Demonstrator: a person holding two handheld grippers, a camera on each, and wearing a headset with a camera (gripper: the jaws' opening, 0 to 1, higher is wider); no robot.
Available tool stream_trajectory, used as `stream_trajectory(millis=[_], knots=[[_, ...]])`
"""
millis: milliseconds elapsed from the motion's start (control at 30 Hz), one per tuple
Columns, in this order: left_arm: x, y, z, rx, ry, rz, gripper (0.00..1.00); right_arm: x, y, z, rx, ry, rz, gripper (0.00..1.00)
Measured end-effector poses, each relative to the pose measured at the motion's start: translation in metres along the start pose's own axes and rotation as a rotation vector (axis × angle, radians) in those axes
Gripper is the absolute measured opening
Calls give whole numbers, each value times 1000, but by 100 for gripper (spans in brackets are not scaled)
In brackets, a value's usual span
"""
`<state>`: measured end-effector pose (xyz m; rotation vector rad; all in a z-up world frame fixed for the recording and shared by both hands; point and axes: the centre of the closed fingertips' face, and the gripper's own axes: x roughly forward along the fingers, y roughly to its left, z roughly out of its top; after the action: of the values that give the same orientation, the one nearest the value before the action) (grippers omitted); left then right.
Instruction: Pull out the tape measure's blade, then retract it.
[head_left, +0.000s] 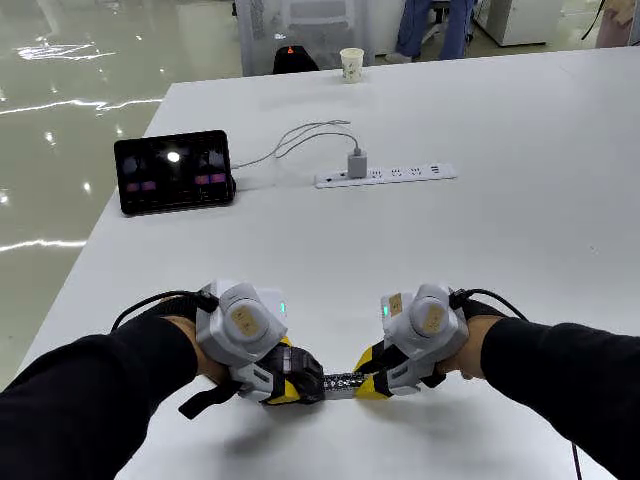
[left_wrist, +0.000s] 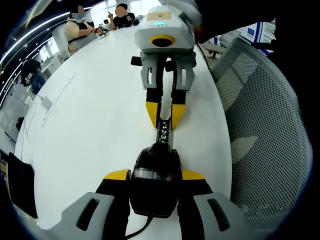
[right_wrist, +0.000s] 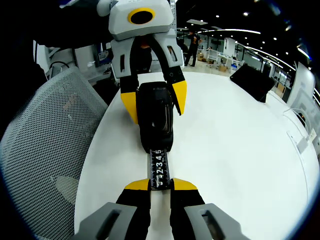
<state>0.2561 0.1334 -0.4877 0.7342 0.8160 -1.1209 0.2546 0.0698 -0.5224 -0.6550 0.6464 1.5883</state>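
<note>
Our left gripper (left_wrist: 155, 176) is clamped on the black case of the tape measure (left_wrist: 156, 192), one yellow-tipped jaw pressed against each side of it. In the left gripper view the case sits low between the jaws with its mouth pointing away from the camera.

From that mouth a short stretch of blade (right_wrist: 159, 169) runs straight to our right gripper (right_wrist: 160, 186), whose jaws are closed on the blade's free end. In the right gripper view we read the numbers 2 to 5 on the exposed strip. The tip itself is hidden between the jaws, so we cannot tell whether the hook is caught or just pinched.

In the head view the two grippers face each other tip to tip, near together, low over the near edge of the white table (head_left: 480, 260). The case appears to rest on or just above the surface.

Farther out on the table lie a dark tablet (head_left: 173, 171) to the left and a white power strip (head_left: 385, 175) with a charger (head_left: 357, 162) plugged in. A paper cup (head_left: 351, 64) stands near the far edge. A grey mesh chair (left_wrist: 265, 125) stands just beside the table.
</note>
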Motion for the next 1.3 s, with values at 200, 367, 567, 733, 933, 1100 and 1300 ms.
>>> stream_trajectory(millis=[200, 367, 567, 733, 933, 1100, 1300], knots=[[1, 1, 0, -1, -1, 0, 30, -3, -1, -2, 1, 0, -3, 11], [1, 1, 0, -1, -2, 0, 30, -5, -1, -5, 5, 2, -4, 11], [1, 0, 1, -1, -4, 2, 30, -7, 0, -7, 0, 5, -5, 11], [1, 0, 1, -2, -5, 2, 30, -11, 0, -10, 4, 9, -5, 11], [1, 0, 1, -2, -8, 3, 30, -13, 0, -12, 3, 13, -4, 11], [0, 0, 1, -2, -8, 3, 30, -15, 0, -13, 1, 14, -2, 11], [0, 0, 1, -4, -11, 4, 30, -18, 0, -15, 1, 17, 0, 10]])
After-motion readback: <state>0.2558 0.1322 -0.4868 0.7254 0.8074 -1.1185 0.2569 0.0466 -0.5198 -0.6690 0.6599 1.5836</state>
